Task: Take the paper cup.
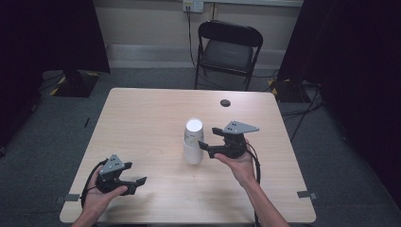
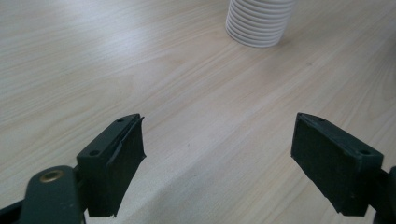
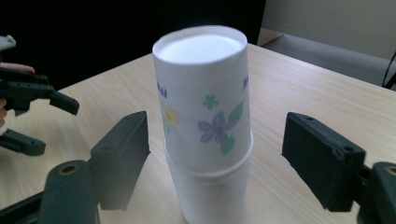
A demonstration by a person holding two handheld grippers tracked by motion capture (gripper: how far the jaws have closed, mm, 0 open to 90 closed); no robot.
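Observation:
A stack of upside-down white paper cups stands near the middle of the light wooden table. The top cup has a flower print. My right gripper is just right of the stack and points at it. In the right gripper view its jaws stand open on either side of the upper cups, with a gap on both sides. My left gripper is held low near the table's front left, open and holding nothing. In the left gripper view its jaws frame bare table, with the stack's ribbed rims farther off.
A black folding chair stands behind the table's far edge. A small dark round spot marks the far right of the tabletop. Dark curtains hang on both sides, and cables lie on the floor at the right.

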